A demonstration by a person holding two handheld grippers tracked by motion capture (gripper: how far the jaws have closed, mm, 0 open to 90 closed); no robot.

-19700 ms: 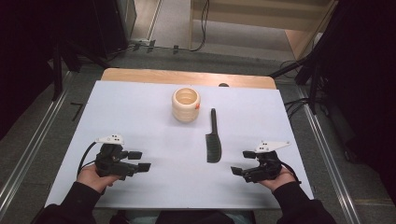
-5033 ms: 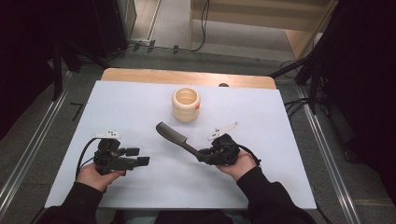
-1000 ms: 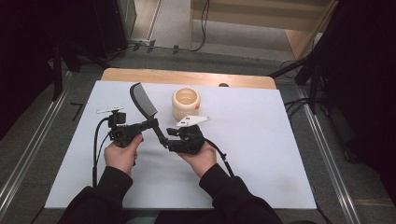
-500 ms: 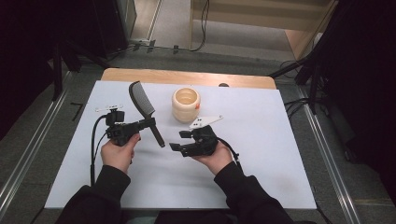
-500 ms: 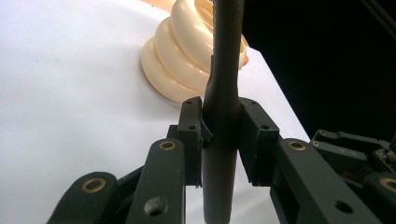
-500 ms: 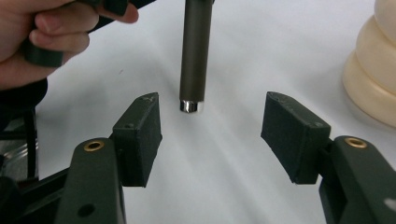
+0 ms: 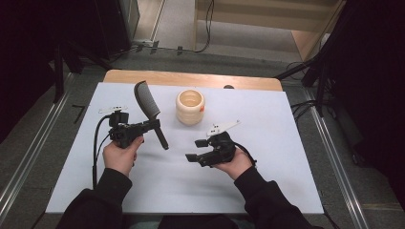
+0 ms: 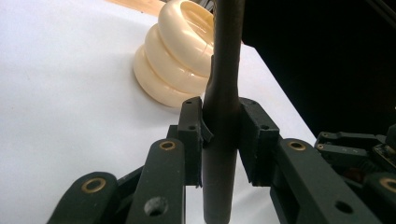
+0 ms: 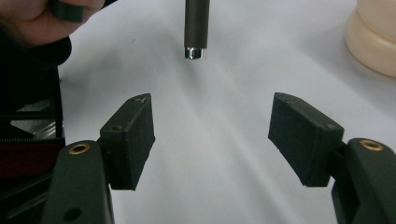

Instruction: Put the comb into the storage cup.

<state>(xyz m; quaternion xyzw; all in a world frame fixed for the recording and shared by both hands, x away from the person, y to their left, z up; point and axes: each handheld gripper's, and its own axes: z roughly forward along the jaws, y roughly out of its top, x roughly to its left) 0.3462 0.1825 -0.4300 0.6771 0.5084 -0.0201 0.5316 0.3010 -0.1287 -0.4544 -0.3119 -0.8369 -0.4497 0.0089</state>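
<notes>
Over the left half of the white table (image 7: 286,157), the black comb (image 7: 146,102) is up off the surface, clamped at its handle by the left gripper (image 7: 149,127). From that grip the toothed end points up toward eleven o'clock and the handle's butt slants down toward five o'clock. In the left gripper view the two pads (image 8: 190,135) press on the handle from both sides. So the hand-over from right to left looks done. The right gripper (image 7: 190,157) sits at about four o'clock from the comb, well clear of it; its jaws have just been opening and stand apart with nothing between them. What seems left is dropping the comb into the cream ribbed cup (image 7: 190,107), which stands just beside the comb at three o'clock.
</notes>
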